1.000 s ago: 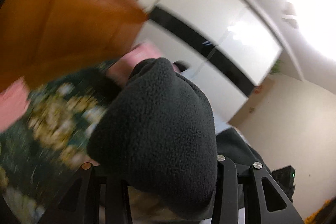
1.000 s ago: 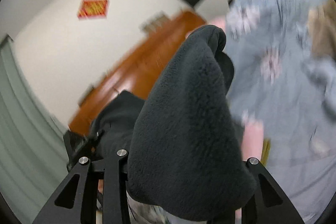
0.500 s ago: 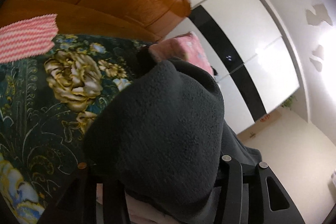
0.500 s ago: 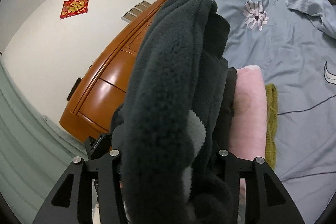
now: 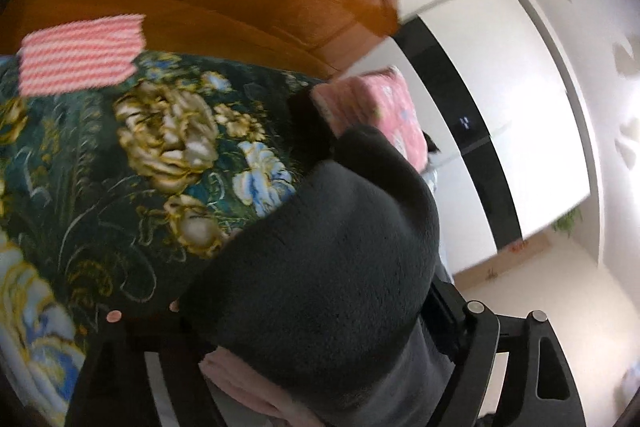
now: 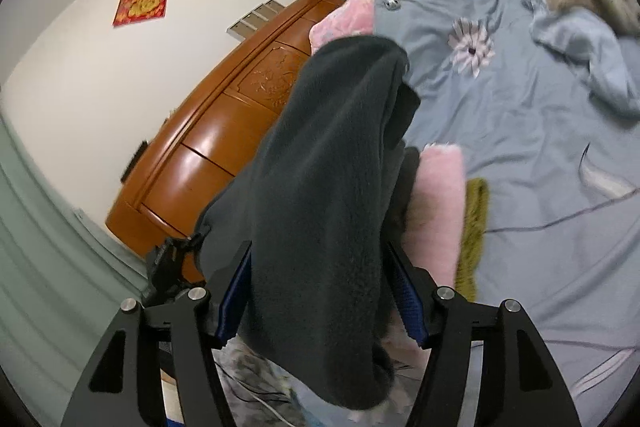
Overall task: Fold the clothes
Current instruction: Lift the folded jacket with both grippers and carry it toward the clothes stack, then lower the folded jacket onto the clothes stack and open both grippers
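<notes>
A dark grey fleece garment [image 5: 320,287] is draped over my left gripper [image 5: 312,343] and fills the lower middle of the left wrist view; the jaws are hidden under it and appear shut on it. The same fleece [image 6: 328,195] hangs between the blue-padded fingers [image 6: 406,291] of my right gripper [image 6: 320,307], which now stand apart around the cloth. A folded pink fleece [image 6: 436,203] and an olive knit piece [image 6: 476,223] lie stacked on the bed just right of the fleece.
A dark green floral blanket [image 5: 120,167] with a pink striped cloth [image 5: 80,53] lies left. A wooden headboard [image 6: 224,131] stands behind. A grey-blue flowered bedsheet [image 6: 540,147] spreads right, with a pink pillow [image 5: 372,115] and crumpled clothes [image 6: 580,11] far off.
Both grippers have lowered with the fleece toward the stack on the bed. The right jaws have spread apart around the cloth. The left view shifted slightly and blurred.
</notes>
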`<move>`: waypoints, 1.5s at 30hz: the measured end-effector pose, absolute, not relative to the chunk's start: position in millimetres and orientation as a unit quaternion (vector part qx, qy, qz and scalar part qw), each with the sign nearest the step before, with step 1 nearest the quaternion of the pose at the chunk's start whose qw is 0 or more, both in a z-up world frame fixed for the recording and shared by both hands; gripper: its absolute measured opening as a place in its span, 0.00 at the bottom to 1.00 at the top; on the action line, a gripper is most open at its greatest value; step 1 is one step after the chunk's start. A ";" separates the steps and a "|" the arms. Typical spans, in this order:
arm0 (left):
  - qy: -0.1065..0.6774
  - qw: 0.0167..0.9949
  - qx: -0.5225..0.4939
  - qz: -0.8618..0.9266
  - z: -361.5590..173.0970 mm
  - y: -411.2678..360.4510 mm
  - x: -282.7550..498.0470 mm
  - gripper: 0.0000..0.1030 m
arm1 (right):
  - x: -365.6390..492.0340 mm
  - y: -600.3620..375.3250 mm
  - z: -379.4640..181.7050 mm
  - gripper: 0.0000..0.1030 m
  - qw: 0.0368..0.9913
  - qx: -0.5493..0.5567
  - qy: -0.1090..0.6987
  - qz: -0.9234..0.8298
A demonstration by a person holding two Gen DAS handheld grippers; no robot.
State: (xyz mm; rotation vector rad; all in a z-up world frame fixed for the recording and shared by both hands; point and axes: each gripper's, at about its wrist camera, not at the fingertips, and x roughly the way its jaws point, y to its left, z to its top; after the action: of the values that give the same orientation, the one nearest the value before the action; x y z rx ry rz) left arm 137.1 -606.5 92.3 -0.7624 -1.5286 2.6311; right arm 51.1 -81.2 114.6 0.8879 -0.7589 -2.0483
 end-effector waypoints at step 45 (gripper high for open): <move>-0.114 -0.052 -0.355 0.927 138.9 -489.7 57.4 0.96 | 14.4 -198.2 183.2 0.66 0.351 0.341 0.055 -0.870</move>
State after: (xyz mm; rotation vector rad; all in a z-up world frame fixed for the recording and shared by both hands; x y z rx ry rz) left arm 57.4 -489.7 138.9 -1.1523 -0.3710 3.0112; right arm 14.4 -198.2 183.2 0.8839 0.1420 -2.2538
